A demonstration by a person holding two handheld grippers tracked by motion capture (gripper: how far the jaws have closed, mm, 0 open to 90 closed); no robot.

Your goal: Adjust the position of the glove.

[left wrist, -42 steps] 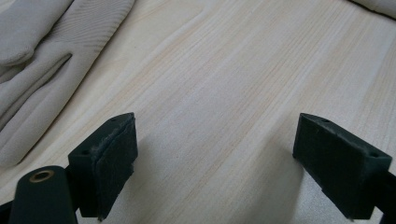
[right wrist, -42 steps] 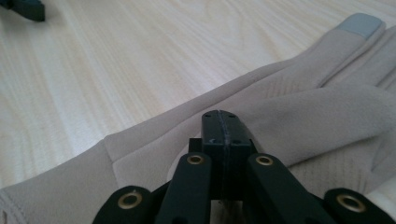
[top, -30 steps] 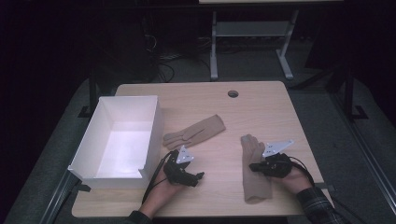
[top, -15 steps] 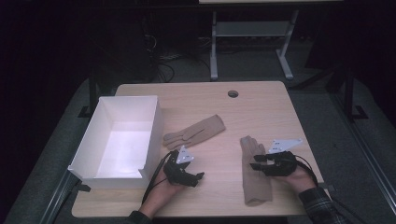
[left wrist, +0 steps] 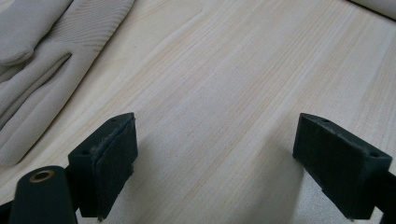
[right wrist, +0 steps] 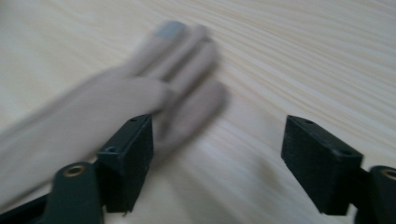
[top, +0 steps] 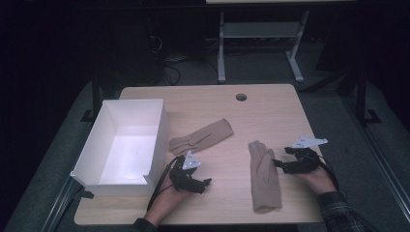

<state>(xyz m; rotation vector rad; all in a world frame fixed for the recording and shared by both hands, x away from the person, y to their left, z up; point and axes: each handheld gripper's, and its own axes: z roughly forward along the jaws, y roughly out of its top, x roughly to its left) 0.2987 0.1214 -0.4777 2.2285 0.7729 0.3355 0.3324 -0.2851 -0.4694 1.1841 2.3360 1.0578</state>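
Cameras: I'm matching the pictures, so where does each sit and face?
High view: above the near edge, facing forward and down on the pale wooden table; forearms, both grippers.
Left gripper view: on the left gripper, facing tabletop; open jaws.
Right gripper view: on the right gripper, facing tabletop; open jaws.
Shared: the beige knitted glove near the right gripper.

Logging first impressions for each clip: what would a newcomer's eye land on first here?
Probably the bright white box, open-topped at the table's left edge. Next, the two tan gloves lying flat: one glove angled beside the box, the other glove lengthwise toward the near edge. The right tool, jaws just opened, sits beside that second glove; the left tool is open over bare wood.
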